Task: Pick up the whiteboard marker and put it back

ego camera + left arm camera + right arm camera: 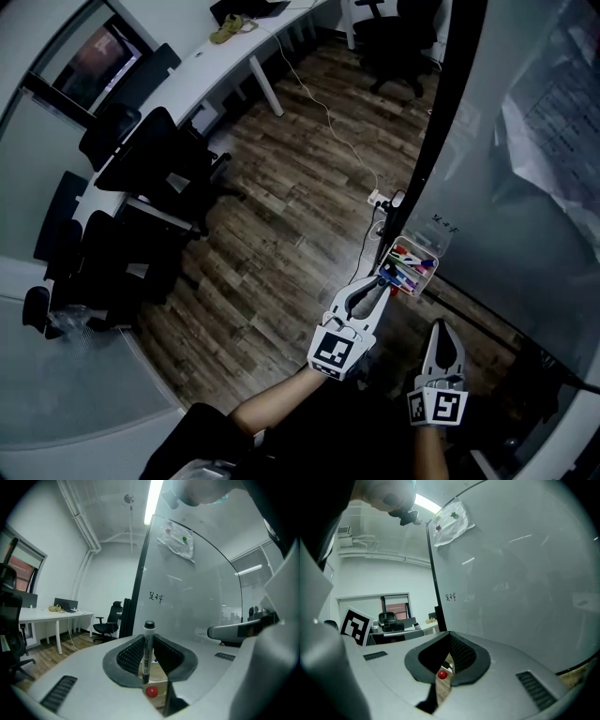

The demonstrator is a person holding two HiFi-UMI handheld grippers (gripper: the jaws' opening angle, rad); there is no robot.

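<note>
A whiteboard marker (148,653) with a black cap and white barrel stands upright between the ribbed pads of my left gripper (149,641), which is shut on it. In the head view my left gripper (382,279) reaches up to a small clear tray (433,263) of several coloured markers fixed at the foot of the glass whiteboard (525,197). The held marker is hard to make out there. My right gripper (441,326) hangs lower and to the right of the tray. Seen in its own view, the right gripper (449,657) has its jaws together with nothing between them.
The whiteboard (197,592) fills the right side, with small writing (156,597) and a clipped plastic sheet (177,540) on it. A black post (441,131) edges the board. Office chairs (155,159) and a long white desk (216,56) stand left on the wood floor. A cable (328,117) trails to a floor socket.
</note>
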